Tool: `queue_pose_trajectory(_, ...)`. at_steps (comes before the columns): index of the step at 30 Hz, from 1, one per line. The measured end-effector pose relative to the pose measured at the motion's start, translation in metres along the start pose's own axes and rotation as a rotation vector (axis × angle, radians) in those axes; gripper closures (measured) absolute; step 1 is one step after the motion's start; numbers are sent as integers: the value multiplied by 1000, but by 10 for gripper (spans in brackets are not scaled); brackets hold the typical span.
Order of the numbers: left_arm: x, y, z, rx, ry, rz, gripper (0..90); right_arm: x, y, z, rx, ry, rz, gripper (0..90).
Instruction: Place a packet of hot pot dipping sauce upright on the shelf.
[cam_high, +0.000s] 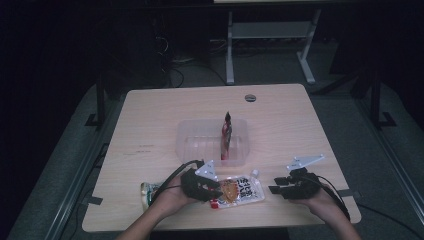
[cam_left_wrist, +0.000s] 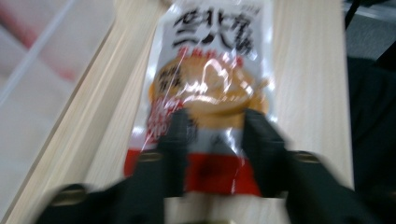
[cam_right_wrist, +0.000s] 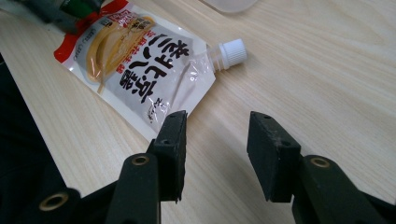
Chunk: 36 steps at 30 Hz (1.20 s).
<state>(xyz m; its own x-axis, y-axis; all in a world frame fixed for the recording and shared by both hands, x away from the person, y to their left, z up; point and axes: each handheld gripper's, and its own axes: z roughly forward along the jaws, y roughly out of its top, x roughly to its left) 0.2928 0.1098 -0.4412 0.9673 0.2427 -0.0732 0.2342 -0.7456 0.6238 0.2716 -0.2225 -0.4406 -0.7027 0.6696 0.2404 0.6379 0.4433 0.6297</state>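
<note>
Near edge of bench: my left gripper (cam_high: 212, 187) sits over the red bottom end of a spouted pouch (cam_high: 240, 189) lying flat on the bench (cam_high: 150, 125).
Pouch: printed face up, white cap (cam_right_wrist: 232, 51) pointing away from my left hand, toward the clear tray (cam_high: 192, 142); it lies just short of that tray.
Left fingers: my fingers (cam_left_wrist: 180, 135) stand spread on either side of the pouch's lower part, seemingly pressed onto or just above the film; the left gripper view is blurred, so I cannot tell whether they have a grip on it.
Right fingers: my right gripper (cam_right_wrist: 215, 154) is released, wide apart and empty, low over bare wood just beside the pouch's cap-side corner.
Tray: a slim red packet (cam_high: 226, 137) stands on edge inside it, leaning on the right wall.
Other item: a pale wrapper (cam_high: 148, 192) lies by my left wrist.
Step, as I judge it: picking up the pouch, perhaps to go in the tray.
Doing it well: pinch the stiff sealed bottom edge, not the soft belly, and steady the cap end with the right fingers so the pouch doesn't slide.
</note>
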Motion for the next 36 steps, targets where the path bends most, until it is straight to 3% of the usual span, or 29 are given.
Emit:
queue_pose_trajectory(4,5,-5,-1,23,7,-27,891,0,1,3,4,22,13,565)
queue_pose_trajectory(10,6,-8,6,66,18,-14,898,-3,4,12,16,77,50,518)
queue_pose_trajectory(21,8,-11,7,58,7,-29,899,-7,14,37,61,168,72,509)
queue_pose_trajectory(36,10,-14,8,23,-9,-57,900,-5,17,57,68,306,102,691)
